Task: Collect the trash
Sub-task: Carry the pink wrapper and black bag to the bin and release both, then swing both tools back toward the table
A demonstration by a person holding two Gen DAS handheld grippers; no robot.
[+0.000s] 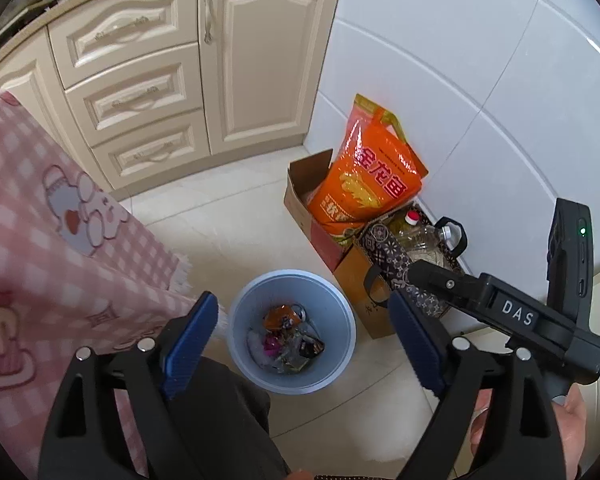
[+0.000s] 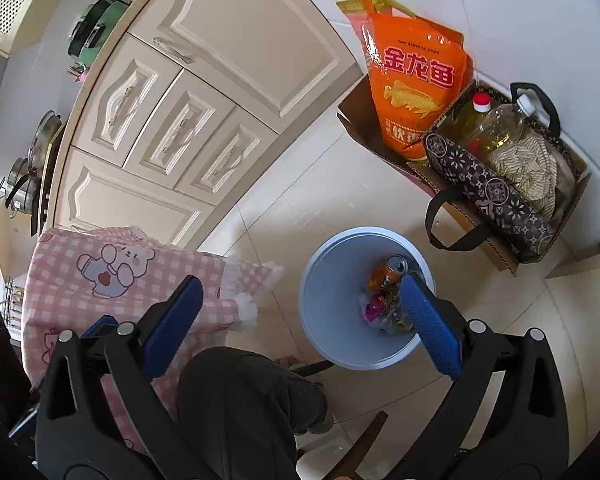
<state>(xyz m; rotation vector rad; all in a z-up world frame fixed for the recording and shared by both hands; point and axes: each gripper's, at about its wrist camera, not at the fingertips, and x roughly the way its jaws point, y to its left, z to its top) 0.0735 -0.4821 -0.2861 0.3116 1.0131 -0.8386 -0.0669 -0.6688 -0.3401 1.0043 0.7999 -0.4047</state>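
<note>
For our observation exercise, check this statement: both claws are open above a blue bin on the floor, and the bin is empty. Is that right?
Not quite. The blue bin is not empty: an orange can and crumpled wrappers lie at its bottom, as the right wrist view shows. The rest holds: the left claw and the right claw are both open above the bin, which stands on the floor.

Below the left gripper point(image 1: 300, 344), a smooth matt plastic bin point(image 1: 342, 322) is seen on glossy floor tiles point(image 1: 228, 216); checked cloth point(image 1: 40, 200) hangs beside it.
</note>
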